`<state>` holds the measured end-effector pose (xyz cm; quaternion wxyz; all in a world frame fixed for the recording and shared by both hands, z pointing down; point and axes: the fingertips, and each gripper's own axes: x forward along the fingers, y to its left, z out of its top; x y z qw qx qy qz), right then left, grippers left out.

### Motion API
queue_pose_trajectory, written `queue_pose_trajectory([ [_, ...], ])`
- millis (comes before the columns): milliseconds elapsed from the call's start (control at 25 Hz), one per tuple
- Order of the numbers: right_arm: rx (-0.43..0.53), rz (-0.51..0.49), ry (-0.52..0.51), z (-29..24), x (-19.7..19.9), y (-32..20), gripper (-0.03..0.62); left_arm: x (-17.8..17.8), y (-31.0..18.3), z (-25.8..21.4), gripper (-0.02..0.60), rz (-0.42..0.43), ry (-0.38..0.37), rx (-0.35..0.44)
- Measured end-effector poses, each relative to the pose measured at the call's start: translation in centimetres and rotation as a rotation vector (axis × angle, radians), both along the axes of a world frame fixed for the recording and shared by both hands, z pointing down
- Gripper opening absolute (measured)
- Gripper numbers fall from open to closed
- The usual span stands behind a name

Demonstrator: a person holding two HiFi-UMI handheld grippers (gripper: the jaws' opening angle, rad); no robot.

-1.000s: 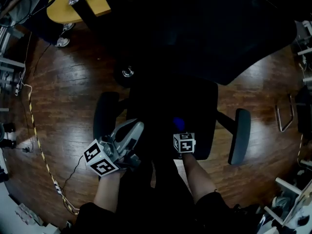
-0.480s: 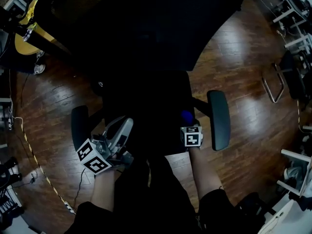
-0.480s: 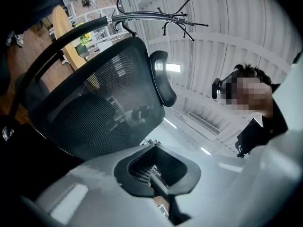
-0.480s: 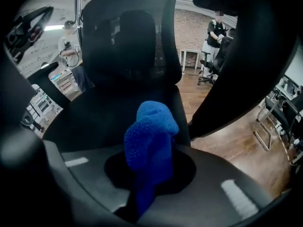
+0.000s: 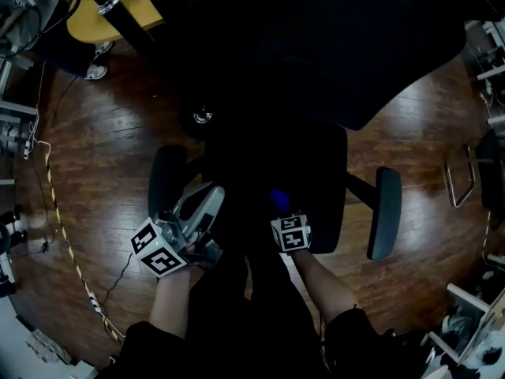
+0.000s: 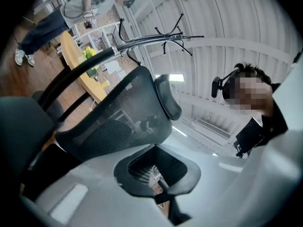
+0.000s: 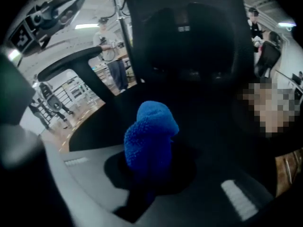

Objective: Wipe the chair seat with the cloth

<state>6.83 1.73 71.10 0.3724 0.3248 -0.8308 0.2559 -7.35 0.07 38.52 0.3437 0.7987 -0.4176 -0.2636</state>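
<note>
now the blue cloth [image 7: 150, 138] has slid left, from the right edge of the chair seat [image 5: 316, 172] to its near middle. my right gripper [image 5: 282, 214] is clamped on it; my left gripper [image 5: 207, 200] is closed, empty. i should press flat and rub in rows.

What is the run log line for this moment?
right gripper: shut on blue cloth, over chair seat | left gripper: shut, empty
</note>
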Motion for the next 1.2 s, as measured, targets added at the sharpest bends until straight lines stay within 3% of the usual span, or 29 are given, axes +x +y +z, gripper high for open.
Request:
queue_pose_trajectory([
  [120, -0.063, -0.117, -0.069, 0.8, -6.7, 2.8, 0.035, -2.9, 1.6, 0.1, -0.011, -0.087, -0.017, -0.012],
  [320, -0.112, -0.219, -0.14, 0.9, -14.7, 7.0, 0.035, -8.0, 5.1, 0.5, -0.011, -0.2, -0.031, -0.022],
  [480, -0.151, -0.254, -0.142, 1.6, -17.5, 10.5, 0.035, -10.6, 7.8, 0.6, -0.011, -0.255, -0.039, -0.036],
  [680, -0.088, -0.309, -0.128, 2.0, -18.3, 11.1, 0.035, -11.5, 8.4, 1.6, -0.011, -0.265, -0.033, -0.052],
  [880, -0.093, -0.266, -0.087, 2.3, -14.7, 10.2, 0.035, -8.8, 6.5, 1.6, -0.011, -0.186, -0.023, -0.044],
  [1200, -0.07, -0.06, 0.068, 3.3, 0.4, 6.9, 0.035, -1.5, 1.5, 1.3, -0.011, 0.023, -0.009, -0.016],
])
